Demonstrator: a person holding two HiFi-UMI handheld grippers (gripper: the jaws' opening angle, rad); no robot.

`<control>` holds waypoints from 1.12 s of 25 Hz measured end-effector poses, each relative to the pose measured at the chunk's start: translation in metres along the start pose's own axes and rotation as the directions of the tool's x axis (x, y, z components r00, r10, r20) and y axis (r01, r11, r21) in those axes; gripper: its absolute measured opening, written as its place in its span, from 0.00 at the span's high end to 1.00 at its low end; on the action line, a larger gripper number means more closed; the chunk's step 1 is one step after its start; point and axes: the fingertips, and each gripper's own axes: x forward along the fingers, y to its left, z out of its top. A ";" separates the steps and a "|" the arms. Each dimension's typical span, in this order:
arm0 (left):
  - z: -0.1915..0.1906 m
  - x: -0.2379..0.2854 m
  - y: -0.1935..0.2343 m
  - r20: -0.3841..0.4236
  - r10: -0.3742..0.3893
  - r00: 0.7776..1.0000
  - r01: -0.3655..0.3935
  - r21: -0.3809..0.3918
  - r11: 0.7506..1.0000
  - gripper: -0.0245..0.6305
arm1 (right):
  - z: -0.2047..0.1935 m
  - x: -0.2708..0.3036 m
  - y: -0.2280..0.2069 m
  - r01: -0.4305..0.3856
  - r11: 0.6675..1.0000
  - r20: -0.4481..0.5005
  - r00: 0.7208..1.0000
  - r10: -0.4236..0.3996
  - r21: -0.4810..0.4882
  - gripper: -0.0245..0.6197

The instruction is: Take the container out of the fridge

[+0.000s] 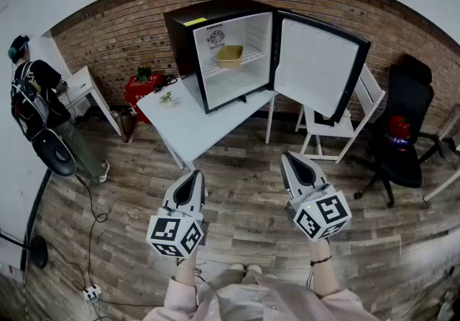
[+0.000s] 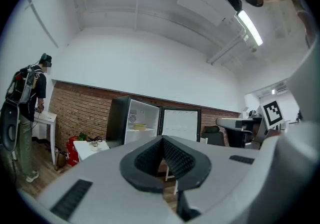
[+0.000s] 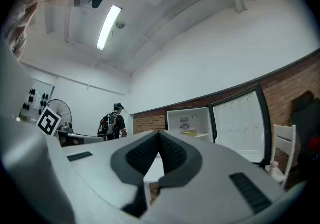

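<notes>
A small black fridge [image 1: 188,32] stands on a white table [image 1: 187,133] with its door [image 1: 315,64] swung wide to the right. On its upper shelf sits a yellow container [image 1: 231,56], also visible as the container [image 2: 139,127] and the container [image 3: 189,133]. Both grippers hover over the wooden floor, well short of the table. My left gripper [image 1: 192,180] is shut and holds nothing. My right gripper [image 1: 291,161] is shut and holds nothing too. Seen from each gripper view, the left gripper [image 2: 163,141] and the right gripper [image 3: 159,135] have their pads pressed together.
A person with a backpack [image 1: 34,100] stands at the far left by a white desk [image 1: 86,82]. A red box [image 1: 141,90] sits behind the table. A white chair [image 1: 338,129] and a black office chair [image 1: 402,133] stand to the right. Cables [image 1: 90,240] trail on the floor.
</notes>
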 end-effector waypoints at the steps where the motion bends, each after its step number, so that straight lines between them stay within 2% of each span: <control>1: 0.000 0.001 -0.001 -0.001 0.001 1.000 -0.001 -0.001 1.000 0.98 | -0.001 0.000 -0.001 -0.002 1.000 -0.006 1.000 0.002 -0.003 0.96; 8: -0.007 0.008 -0.010 -0.010 0.006 1.000 -0.006 -0.005 1.000 0.98 | -0.010 -0.004 -0.015 0.012 1.000 -0.037 0.999 -0.013 -0.019 0.96; 15: -0.021 0.014 -0.027 -0.020 0.000 1.000 0.000 -0.014 1.000 0.98 | -0.024 -0.009 -0.027 -0.010 0.999 -0.039 0.999 0.011 0.038 0.96; 18: -0.024 0.016 -0.030 -0.027 0.000 1.000 -0.001 -0.021 1.000 0.98 | -0.031 -0.007 -0.031 -0.016 0.999 -0.060 0.998 0.018 0.035 0.92; 28: -0.032 0.030 -0.031 -0.053 0.008 0.999 -0.010 -0.031 0.999 0.98 | -0.045 0.006 -0.046 -0.021 0.997 -0.092 0.995 0.027 0.071 0.67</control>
